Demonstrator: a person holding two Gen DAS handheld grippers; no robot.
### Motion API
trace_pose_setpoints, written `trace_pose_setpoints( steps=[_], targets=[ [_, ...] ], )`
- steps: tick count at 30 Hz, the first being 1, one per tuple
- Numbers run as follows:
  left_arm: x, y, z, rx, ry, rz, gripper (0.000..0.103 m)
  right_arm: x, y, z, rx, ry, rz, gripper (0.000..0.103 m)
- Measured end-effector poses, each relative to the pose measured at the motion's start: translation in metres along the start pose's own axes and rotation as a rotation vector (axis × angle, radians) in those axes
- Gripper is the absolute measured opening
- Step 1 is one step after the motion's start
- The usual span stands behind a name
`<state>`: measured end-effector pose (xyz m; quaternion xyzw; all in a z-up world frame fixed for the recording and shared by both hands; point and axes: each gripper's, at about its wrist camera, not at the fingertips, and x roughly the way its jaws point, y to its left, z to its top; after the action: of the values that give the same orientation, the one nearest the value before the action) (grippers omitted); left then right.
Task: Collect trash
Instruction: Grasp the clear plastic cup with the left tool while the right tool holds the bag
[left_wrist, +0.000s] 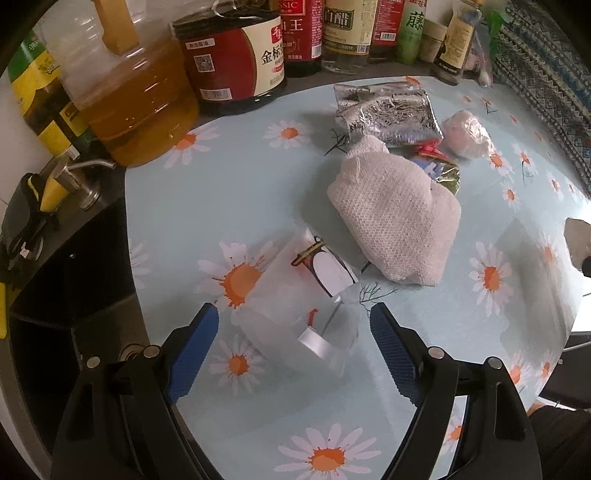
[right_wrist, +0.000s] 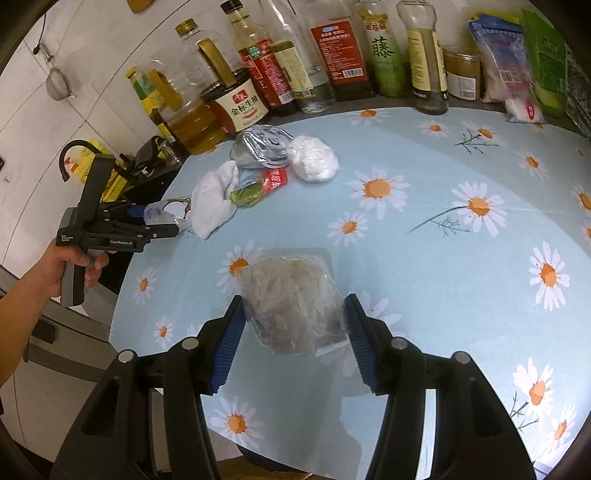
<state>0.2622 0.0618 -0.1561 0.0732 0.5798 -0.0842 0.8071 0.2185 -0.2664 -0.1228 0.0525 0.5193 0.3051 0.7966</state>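
Clear bag's murky contents, indistinct

A glossy, smooth light-blue daisy-print plastic tablecloth is seen. A white waffle-textured cloth rag looks matt and rough. A crinkled silver foil pouch is shiny. A clear, thin plastic wrapper with a penguin print and a crumpled transparent plastic bag appear glossy. Ribbed blue rubbery pads are set on matt black plastic fingers.
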Motion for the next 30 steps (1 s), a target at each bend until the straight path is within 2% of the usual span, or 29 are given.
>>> trace_pose_setpoints(
  steps=[3,18,25,30],
  targets=[
    [0.003,-0.002,0.0,0.015,0.006,-0.016,0.063,0.0,0.0,-0.003,0.002,0.004,-0.005,0.055],
    [-0.016,-0.003,-0.014,-0.014,-0.031,-0.043,0.063,-0.003,0.015,-0.005,-0.029,-0.005,-0.003,0.055],
    [-0.044,-0.012,-0.033,-0.073,-0.069,-0.069,0.063,-0.005,0.028,-0.007,-0.051,-0.004,0.011,0.055],
    [-0.067,-0.025,-0.059,-0.116,-0.107,-0.088,0.063,-0.006,0.044,-0.012,-0.084,-0.002,0.026,0.055]
  ],
)
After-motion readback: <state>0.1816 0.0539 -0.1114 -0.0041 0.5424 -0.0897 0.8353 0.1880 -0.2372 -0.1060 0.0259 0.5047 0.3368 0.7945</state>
